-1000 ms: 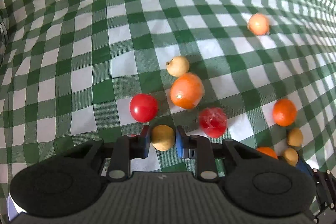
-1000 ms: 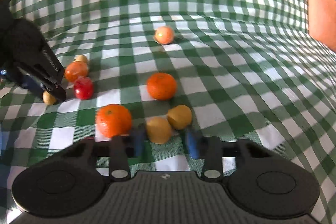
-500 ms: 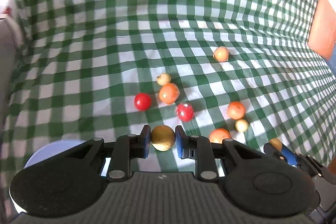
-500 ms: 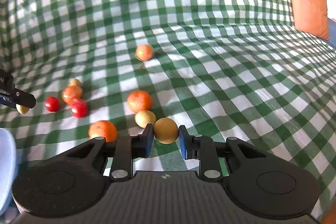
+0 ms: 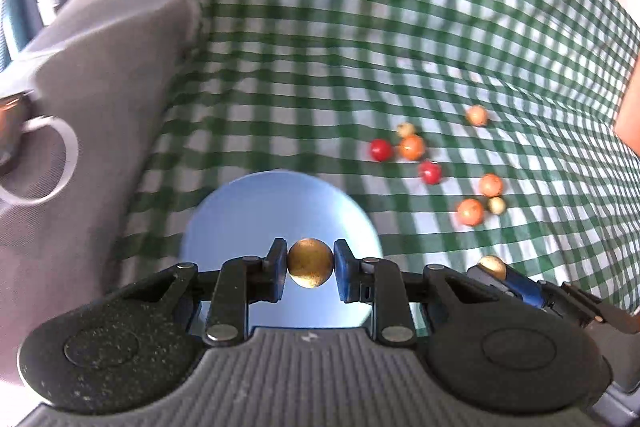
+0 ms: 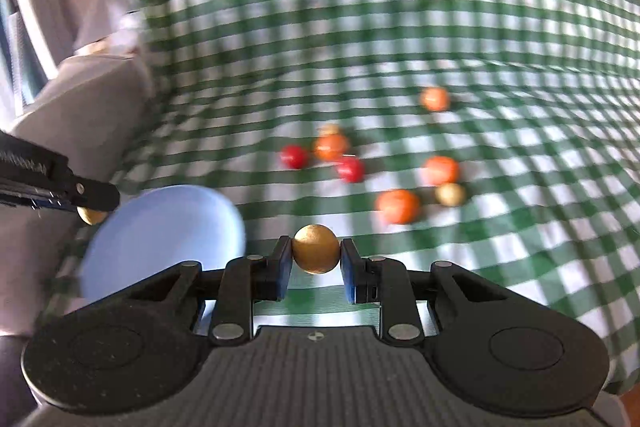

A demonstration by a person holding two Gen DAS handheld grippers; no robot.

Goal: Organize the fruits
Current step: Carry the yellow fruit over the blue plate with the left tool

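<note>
The left gripper (image 5: 310, 263) hangs over the blue plate (image 5: 240, 211), jaws clamped on a brown fruit (image 5: 310, 263), likely to drop it there. The right gripper (image 6: 316, 254) pinches another brown fruit (image 6: 316, 254) just beside the plate (the remaining fruits lie on the checked cloth (image 6: 400, 27)).

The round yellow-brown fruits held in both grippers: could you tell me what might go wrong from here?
1. The left gripper holds its round yellow-brown fruit above the flat light-blue plate; dropped, it could roll off.
2. The right gripper, also carrying one, heads for the same plate and may bump the left.
</note>
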